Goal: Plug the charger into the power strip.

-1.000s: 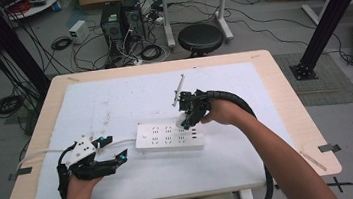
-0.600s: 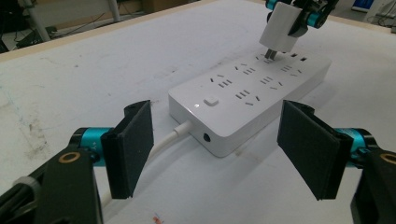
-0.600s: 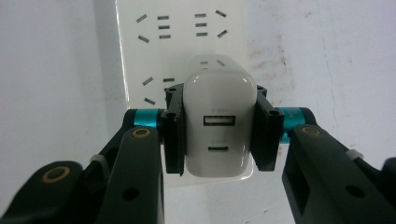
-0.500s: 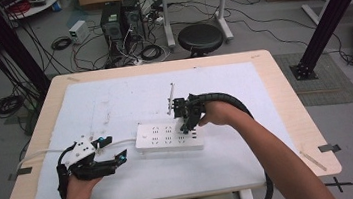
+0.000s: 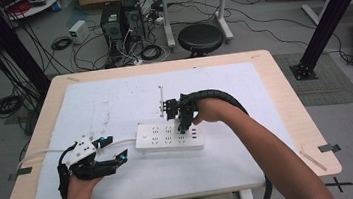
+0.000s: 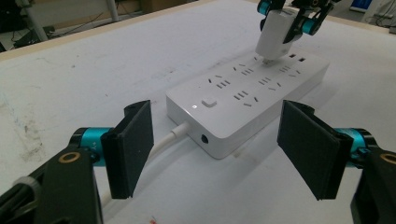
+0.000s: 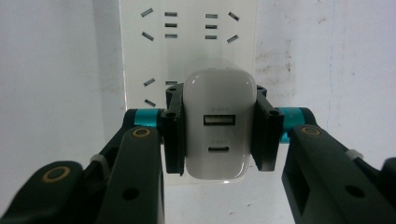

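A white power strip [image 5: 168, 136] [image 6: 247, 105] [image 7: 187, 42] lies flat on the white mat, and its white cable [image 6: 159, 144] runs off toward my left hand. My right gripper [image 5: 181, 119] [image 7: 217, 135] is shut on a white USB charger [image 7: 217, 130] [image 6: 275, 37], one pad on each side. The charger stands upright over the strip's far socket row with its prongs at the surface. I cannot tell whether they are in. My left gripper [image 5: 115, 149] [image 6: 217, 149] is open at the strip's cable end, with nothing between its pads.
The mat [image 5: 243, 87] covers most of the wooden table [image 5: 285, 97]. A piece of tape [image 5: 330, 148] sits at the right front corner. Beyond the far edge are a black stool [image 5: 200, 37] and computer towers [image 5: 122, 17] on the floor.
My right gripper, with the charger in it, has moved left and toward the person, coming down over the power strip. The left gripper has stayed where it was.
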`<state>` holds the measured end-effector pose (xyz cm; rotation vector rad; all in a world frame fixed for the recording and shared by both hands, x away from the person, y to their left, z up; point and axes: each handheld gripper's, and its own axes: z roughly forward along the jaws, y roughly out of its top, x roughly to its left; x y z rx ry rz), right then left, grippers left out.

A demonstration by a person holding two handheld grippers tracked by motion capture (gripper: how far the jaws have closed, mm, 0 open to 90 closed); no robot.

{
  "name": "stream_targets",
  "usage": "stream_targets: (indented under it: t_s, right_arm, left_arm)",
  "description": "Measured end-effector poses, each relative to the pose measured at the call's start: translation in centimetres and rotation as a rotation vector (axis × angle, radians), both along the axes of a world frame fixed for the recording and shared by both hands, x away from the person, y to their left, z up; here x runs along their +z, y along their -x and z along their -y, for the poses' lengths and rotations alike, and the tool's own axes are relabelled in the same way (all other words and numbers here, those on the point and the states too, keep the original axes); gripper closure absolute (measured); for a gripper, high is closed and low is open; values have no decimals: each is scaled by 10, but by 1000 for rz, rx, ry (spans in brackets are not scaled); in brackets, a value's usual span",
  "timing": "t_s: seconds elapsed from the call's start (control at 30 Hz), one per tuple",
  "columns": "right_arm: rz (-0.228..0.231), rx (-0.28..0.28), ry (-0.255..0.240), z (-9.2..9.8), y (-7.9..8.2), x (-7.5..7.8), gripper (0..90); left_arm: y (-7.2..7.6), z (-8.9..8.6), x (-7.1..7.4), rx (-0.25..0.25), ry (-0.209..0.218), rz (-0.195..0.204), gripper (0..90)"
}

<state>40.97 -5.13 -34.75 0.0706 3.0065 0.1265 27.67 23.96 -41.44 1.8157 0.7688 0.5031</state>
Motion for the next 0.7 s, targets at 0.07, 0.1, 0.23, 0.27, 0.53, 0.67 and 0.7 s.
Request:
stream_targets:
  t_s: [0.07,0.1,0.23,0.27,0.53,0.67,0.7]
  right_arm:
    - [4,2,0,0,1,0,639]
    - [9,1,5,-1,2,0,639]
    - [27,25,21,-7,4,-2,639]
    - [28,27,29,-9,5,-3,638]
    - [-2,15,48,-15,-1,-7,639]
    - [-9,1,63,-14,-2,-9,639]
    - [-10,-1,63,-14,-2,-10,640]
  left_arm:
    - [0,0,0,0,-1,-2,270]
    - [0,0,0,1,0,-2,270]
    - [0,2,-1,2,5,-1,270]
    - [0,2,-1,2,3,0,270]
    - [0,-2,0,8,2,3,270]
    - [0,-3,-1,10,5,4,270]
    - [0,-3,-2,10,9,0,270]
